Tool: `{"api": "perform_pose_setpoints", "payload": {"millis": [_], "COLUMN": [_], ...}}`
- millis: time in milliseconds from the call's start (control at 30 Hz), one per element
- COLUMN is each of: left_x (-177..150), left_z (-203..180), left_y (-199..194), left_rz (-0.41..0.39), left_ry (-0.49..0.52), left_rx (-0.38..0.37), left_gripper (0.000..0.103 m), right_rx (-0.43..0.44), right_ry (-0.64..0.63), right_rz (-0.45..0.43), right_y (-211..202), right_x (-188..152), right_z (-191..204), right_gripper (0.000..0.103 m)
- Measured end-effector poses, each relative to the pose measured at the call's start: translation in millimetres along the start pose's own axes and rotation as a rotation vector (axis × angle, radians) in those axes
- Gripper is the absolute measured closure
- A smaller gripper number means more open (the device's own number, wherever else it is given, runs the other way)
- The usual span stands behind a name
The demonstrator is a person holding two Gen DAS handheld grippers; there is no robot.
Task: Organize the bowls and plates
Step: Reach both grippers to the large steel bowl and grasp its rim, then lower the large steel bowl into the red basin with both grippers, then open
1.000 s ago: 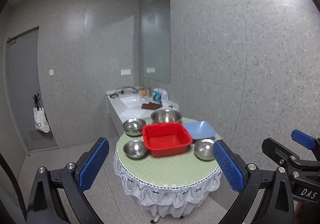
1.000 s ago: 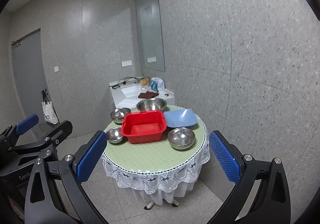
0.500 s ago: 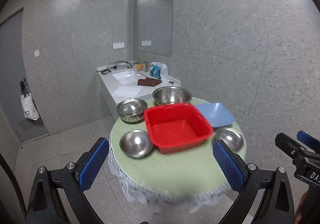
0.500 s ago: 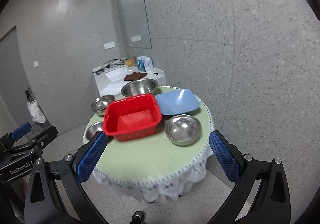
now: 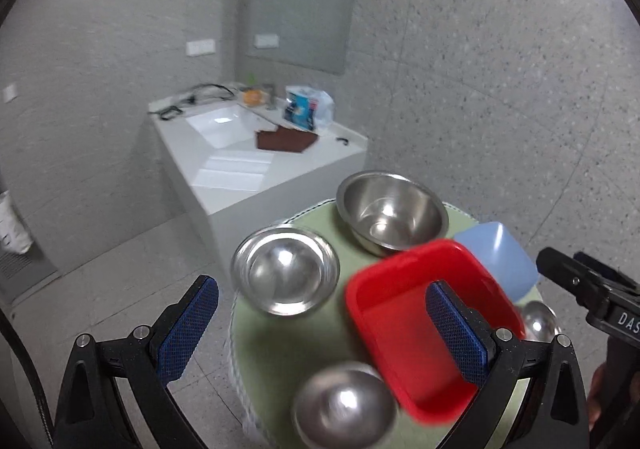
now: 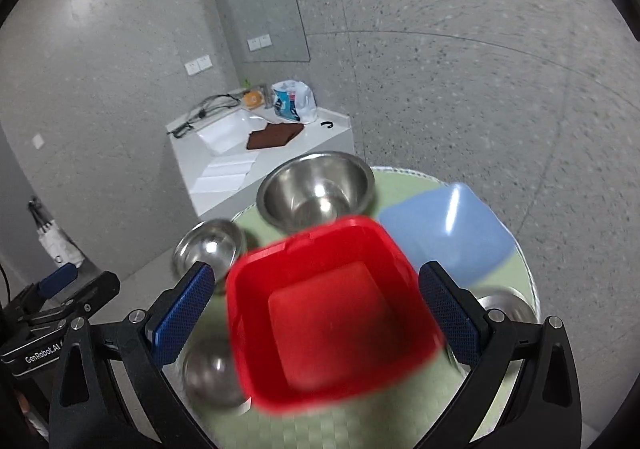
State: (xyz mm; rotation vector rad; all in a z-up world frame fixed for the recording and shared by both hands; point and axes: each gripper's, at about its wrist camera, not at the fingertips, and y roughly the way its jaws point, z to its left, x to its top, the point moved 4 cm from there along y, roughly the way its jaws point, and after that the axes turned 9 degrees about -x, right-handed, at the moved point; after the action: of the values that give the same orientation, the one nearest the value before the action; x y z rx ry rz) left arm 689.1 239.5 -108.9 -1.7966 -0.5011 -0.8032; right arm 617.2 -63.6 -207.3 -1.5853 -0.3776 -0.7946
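Both grippers, left (image 5: 320,333) and right (image 6: 316,315), hover with jaws spread and empty above the counter (image 6: 400,409). Centre frame sits the red tub (image 6: 332,313), ringed by steel bowls (image 6: 316,185) and a blue plate (image 6: 448,233). Steel looks light, rigid, slippery; a rim pinch seems safest.

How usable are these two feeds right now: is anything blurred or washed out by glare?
Left wrist view: the near small steel bowl and the red tub are smeared by motion blur; the large steel bowl is sharper, with soft highlights. Right wrist view: the red tub is blurred along its near rim, the blue plate carries a bright glare streak, and fisheye bends the wall lines.
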Motion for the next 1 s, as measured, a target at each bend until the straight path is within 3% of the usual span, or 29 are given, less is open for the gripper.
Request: {"api": "perform_pose_setpoints", "payload": {"millis": [67, 233, 333, 467, 533, 600, 633, 700, 767, 833, 867, 1000], "left_x": [36, 102, 120, 129, 132, 136, 137, 136, 138, 135, 136, 140], "left_z": [16, 51, 65, 87, 89, 94, 96, 89, 86, 84, 82, 76], "left_y": [47, 164, 234, 308, 330, 353, 363, 376, 387, 389, 394, 393], "left_rz": [0.04, 0.15, 0.238, 0.356, 0.377, 0.404, 0.425, 0.438, 0.449, 0.456, 0.445, 0.386], "left_ry": [0.013, 0.028, 0.021, -0.007, 0.009, 0.022, 0.023, 0.034, 0.053, 0.068, 0.076, 0.072], "left_rx": [-0.047, -0.055, -0.047, -0.044, -0.05, -0.045, -0.047, -0.057, -0.065, -0.05, -0.035, -0.047], "left_gripper": [0.001, 0.005, 0.023, 0.036, 0.037, 0.041, 0.047, 0.056, 0.072, 0.08, 0.082, 0.084], "right_rx": [-0.039, -0.122, -0.157, -0.181, -0.169, -0.171, -0.168, -0.174, -0.148, -0.121, -0.098, -0.086], "right_ry": [-0.001, 0.008, 0.027, 0.068, 0.092, 0.106, 0.107, 0.094, 0.092, 0.1, 0.107, 0.101], "right_rz": [0.014, 0.097, 0.171, 0.271, 0.318, 0.385, 0.397, 0.418, 0.459, 0.481, 0.494, 0.446], "right_y": [31, 111, 165, 227, 251, 274, 282, 294, 304, 311, 314, 303], "right_x": [21, 55, 68, 71, 70, 65, 64, 60, 56, 55, 53, 59], "right_z": [5, -2, -17, -39, -43, -47, -47, -47, -44, -42, -42, -39], "right_gripper": [0.0, 0.0, 0.0, 0.001, 0.014, 0.02, 0.026, 0.029, 0.037, 0.069, 0.08, 0.085]}}
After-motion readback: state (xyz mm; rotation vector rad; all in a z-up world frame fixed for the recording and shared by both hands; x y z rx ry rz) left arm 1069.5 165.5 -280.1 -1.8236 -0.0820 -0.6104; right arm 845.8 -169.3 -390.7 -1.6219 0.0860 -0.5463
